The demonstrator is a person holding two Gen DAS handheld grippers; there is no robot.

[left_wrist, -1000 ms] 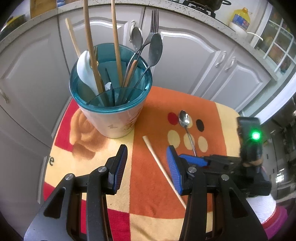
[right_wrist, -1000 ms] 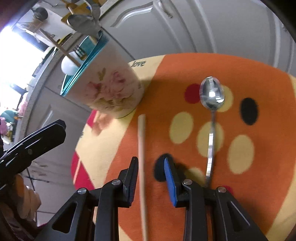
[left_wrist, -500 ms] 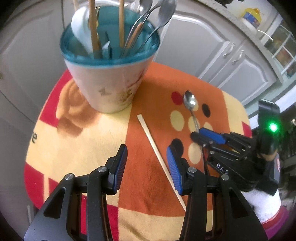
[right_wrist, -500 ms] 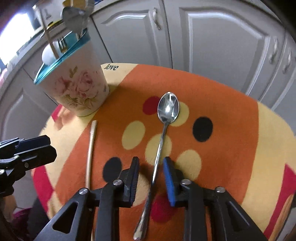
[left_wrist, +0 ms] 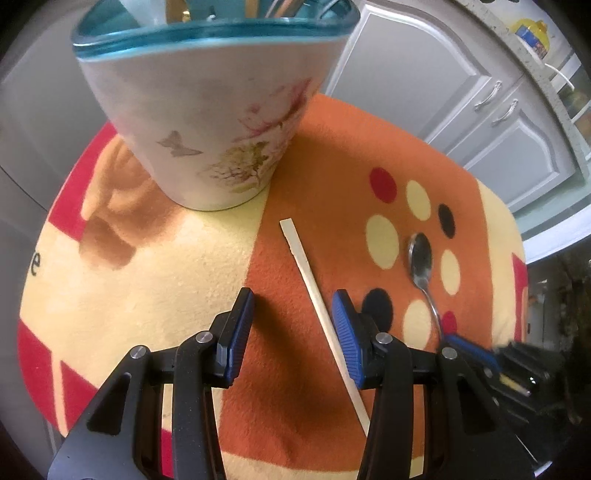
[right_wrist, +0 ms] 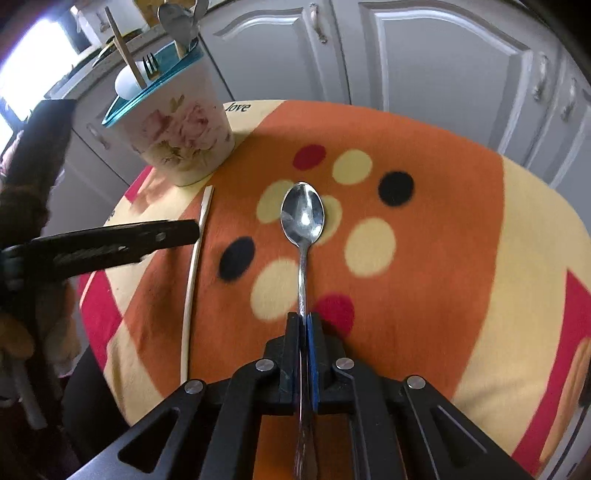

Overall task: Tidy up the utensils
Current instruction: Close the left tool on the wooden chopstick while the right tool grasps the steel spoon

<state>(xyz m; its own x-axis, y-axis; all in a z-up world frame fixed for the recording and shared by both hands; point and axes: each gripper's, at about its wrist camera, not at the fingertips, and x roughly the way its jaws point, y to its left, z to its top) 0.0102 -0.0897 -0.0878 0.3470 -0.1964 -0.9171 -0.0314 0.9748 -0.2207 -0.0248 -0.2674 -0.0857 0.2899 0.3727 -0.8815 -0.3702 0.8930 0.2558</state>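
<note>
Metal spoon [right_wrist: 303,218] flat on orange spotted cloth [right_wrist: 443,236] over tabletop, bowl shiny, handle clamped in right tool [right_wrist: 303,319]. Wooden stick [left_wrist: 317,306] lies between spread jaws of left tool [left_wrist: 291,317], untouched. Floral cup [left_wrist: 214,110] just beyond. Only right view shows cup's utensils clearly.

A soft cloth [right_wrist: 461,240] with orange, red and cream patches and dots covers the table. Grey cupboard doors [right_wrist: 424,66] stand behind. A yellow bottle [left_wrist: 530,31] sits up high.
</note>
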